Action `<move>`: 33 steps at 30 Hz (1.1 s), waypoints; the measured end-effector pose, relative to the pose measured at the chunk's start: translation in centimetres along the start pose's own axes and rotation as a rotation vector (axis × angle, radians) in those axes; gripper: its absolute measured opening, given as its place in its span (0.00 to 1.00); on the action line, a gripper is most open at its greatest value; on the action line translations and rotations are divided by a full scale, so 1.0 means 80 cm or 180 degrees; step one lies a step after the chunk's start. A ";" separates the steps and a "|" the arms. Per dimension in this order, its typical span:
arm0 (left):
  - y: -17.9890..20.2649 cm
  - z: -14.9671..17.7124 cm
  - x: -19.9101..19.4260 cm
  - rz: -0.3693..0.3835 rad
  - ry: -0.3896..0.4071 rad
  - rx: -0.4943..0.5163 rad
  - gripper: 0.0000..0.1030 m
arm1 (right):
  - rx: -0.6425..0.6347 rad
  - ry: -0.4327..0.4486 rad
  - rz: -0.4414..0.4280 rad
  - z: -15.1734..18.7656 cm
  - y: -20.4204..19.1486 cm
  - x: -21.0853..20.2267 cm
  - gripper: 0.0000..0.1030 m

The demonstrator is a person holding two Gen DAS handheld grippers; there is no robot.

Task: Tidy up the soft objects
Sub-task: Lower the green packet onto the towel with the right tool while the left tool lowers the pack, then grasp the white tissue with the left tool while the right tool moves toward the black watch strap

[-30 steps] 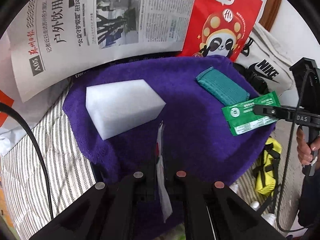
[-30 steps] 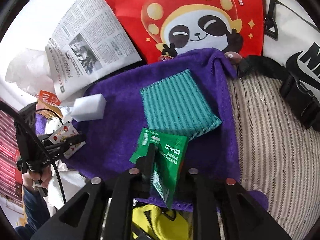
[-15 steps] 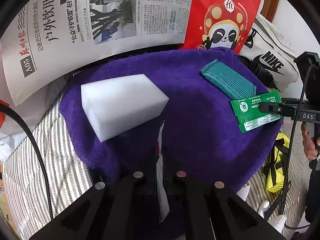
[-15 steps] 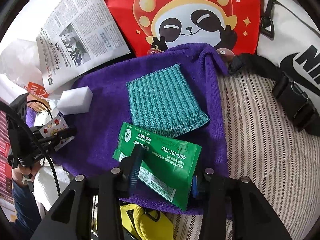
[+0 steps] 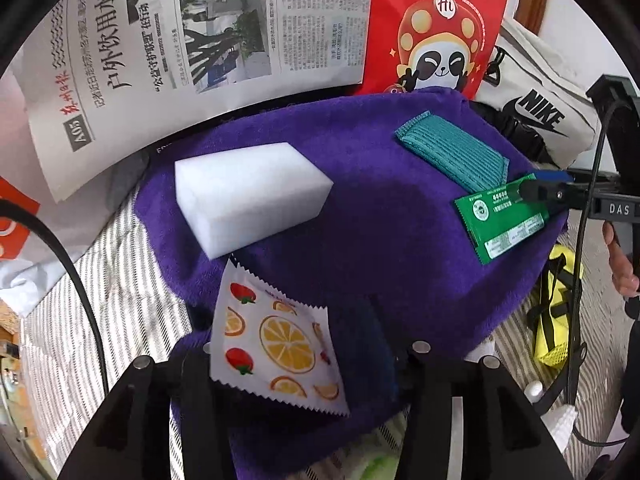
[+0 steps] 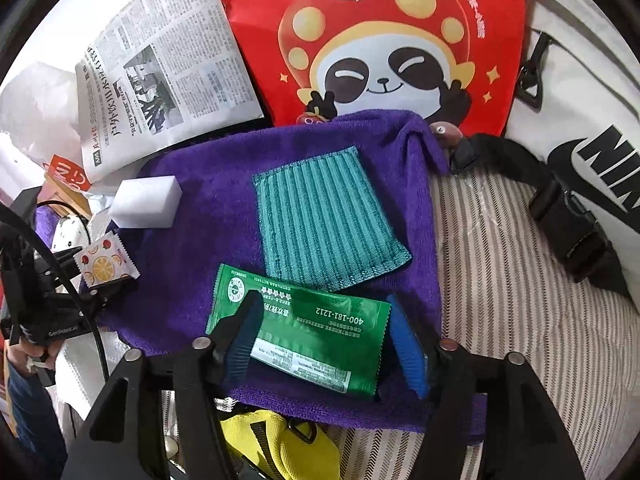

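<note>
A purple towel (image 5: 400,260) carries a white sponge block (image 5: 248,196), a teal ribbed cloth (image 5: 452,156) and a green packet (image 5: 504,220). My left gripper (image 5: 288,340) has its jaws opening. A fruit-print sachet (image 5: 276,340) lies flat between them at the towel's near edge, and no pad presses on it. In the right wrist view my right gripper (image 6: 324,320) is opening too. The green packet (image 6: 320,332) lies flat on the towel (image 6: 200,200) between its blue pads (image 6: 404,344), just below the teal cloth (image 6: 324,228). The sponge (image 6: 146,202) sits at the left.
A newspaper (image 5: 160,40) and a red panda bag (image 5: 436,28) lie beyond the towel. A white Nike bag (image 5: 540,100) with a black buckle strap (image 6: 572,232) is at the right. A yellow mesh item (image 5: 556,320) lies by the striped bedding (image 6: 520,300).
Both grippers' jaws have spread apart. The sachet, held edge-on before, now lies flat on the towel. The green packet has dropped flat between the right gripper's pads.
</note>
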State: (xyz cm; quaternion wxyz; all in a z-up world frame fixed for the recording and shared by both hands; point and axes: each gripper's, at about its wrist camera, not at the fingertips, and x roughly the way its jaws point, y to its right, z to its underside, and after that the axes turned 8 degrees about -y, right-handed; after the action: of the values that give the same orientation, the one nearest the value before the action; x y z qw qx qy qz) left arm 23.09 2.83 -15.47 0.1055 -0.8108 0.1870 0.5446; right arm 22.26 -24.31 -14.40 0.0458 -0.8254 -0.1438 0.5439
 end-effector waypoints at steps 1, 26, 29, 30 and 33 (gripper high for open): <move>0.001 0.001 -0.002 -0.0027 -0.0007 0.0005 0.46 | -0.0007 0.0011 0.0012 0.000 -0.001 -0.001 0.63; 0.005 0.055 -0.088 -0.0373 0.0114 -0.0167 0.67 | 0.0059 0.0169 -0.0082 0.070 -0.018 -0.068 0.63; 0.012 0.072 -0.106 -0.0170 0.0230 -0.0194 0.74 | 0.0084 0.0184 -0.0057 0.087 -0.021 -0.078 0.63; 0.015 0.076 -0.108 -0.0094 0.0256 -0.0178 0.74 | 0.0097 0.0188 -0.0059 0.092 -0.022 -0.081 0.63; 0.035 0.090 -0.108 0.0058 0.0276 -0.0142 0.74 | 0.0162 0.0196 -0.0112 0.108 -0.025 -0.090 0.64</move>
State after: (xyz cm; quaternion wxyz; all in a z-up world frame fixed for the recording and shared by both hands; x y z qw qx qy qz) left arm 12.96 4.63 -10.14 0.0743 -0.8340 0.1865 0.5139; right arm 11.36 -25.18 -11.11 0.0808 -0.8377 -0.1429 0.5209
